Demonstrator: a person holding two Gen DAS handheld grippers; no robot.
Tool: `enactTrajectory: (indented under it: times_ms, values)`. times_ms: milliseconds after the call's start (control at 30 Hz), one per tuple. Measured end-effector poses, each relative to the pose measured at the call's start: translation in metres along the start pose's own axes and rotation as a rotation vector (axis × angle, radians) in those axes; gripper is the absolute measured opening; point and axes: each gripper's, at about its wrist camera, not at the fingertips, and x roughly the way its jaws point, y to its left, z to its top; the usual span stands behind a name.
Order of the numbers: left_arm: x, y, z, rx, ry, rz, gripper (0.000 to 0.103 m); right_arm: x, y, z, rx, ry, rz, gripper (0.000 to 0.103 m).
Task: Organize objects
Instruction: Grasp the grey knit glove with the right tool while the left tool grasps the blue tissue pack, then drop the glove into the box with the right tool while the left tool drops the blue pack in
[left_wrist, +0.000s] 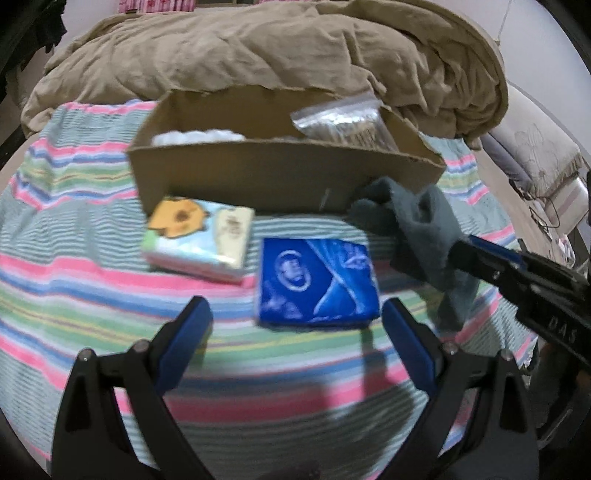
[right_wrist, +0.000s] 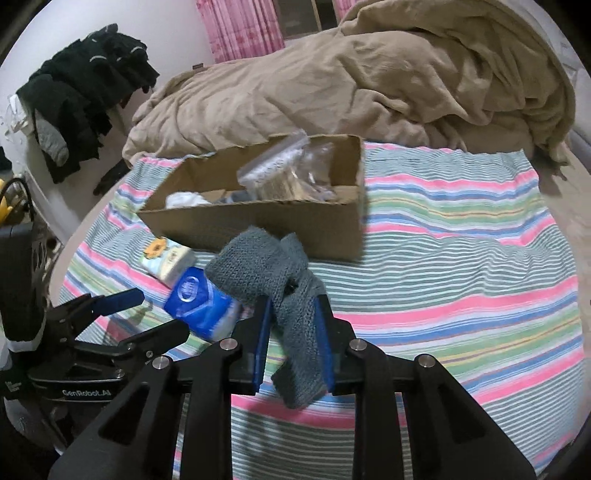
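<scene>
Leftmost on the striped bedspread (left_wrist: 74, 229) lies the cartoon tissue pack (left_wrist: 197, 240), close against the front wall of the cardboard box (left_wrist: 258, 177), near that wall's left end. Just right of it, nearer the foot edge of the bed, sits the blue pack (left_wrist: 317, 282), flat and roughly square, so it offers no real long axis.

Over this stretch hang the left tongs (left_wrist: 295, 325), spread wide and holding nothing. The blue pack lies straight ahead of them, a little right of their midline and just beyond the fingertips; the left hand is plainly the nearer one to it.

Further right, the right tongs (right_wrist: 293, 332) are clamped on a grey knitted cloth (right_wrist: 266, 266). It stands up between the fingers, its upper part leaning towards the box and its lower end hanging out below. The cloth is lifted clear of the bedspread, just short of the front wall's right-hand part.

Probably the cloth goes next: the box opening lies ahead and above, so it must rise over that wall. A clear bag (right_wrist: 280, 166) already fills the right end inside.
</scene>
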Motion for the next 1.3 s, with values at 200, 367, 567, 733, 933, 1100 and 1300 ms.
enactTrajectory:
  times_ms: [200, 367, 567, 733, 933, 1100, 1300]
  values:
    - [0.026, -0.016, 0.0, 0.067, 0.01, 0.05, 0.094, 0.027, -0.014, -0.009, 0.04, 0.049, 0.018, 0.064]
    - [0.026, -0.019, 0.002, 0.096, 0.01, 0.053, 0.073, 0.038, -0.022, -0.015, 0.109, 0.051, 0.101, 0.043]
    - [0.013, -0.014, 0.0, 0.086, -0.011, 0.016, 0.071, 0.02, -0.017, -0.012, 0.1, 0.024, 0.118, 0.037]
    - [-0.017, -0.013, -0.003, 0.086, -0.056, -0.001, 0.071, -0.013, -0.013, -0.004, 0.089, -0.035, 0.1, 0.037]
    - [-0.058, 0.002, 0.0, 0.061, -0.121, -0.005, 0.071, -0.042, 0.001, 0.009, 0.051, -0.088, 0.093, 0.037]
    - [-0.088, 0.02, 0.006, 0.026, -0.176, 0.004, 0.071, -0.052, 0.018, 0.025, 0.016, -0.116, 0.105, 0.037]
    - [-0.106, 0.038, 0.018, -0.005, -0.226, 0.019, 0.071, -0.052, 0.04, 0.045, -0.032, -0.13, 0.123, 0.037]
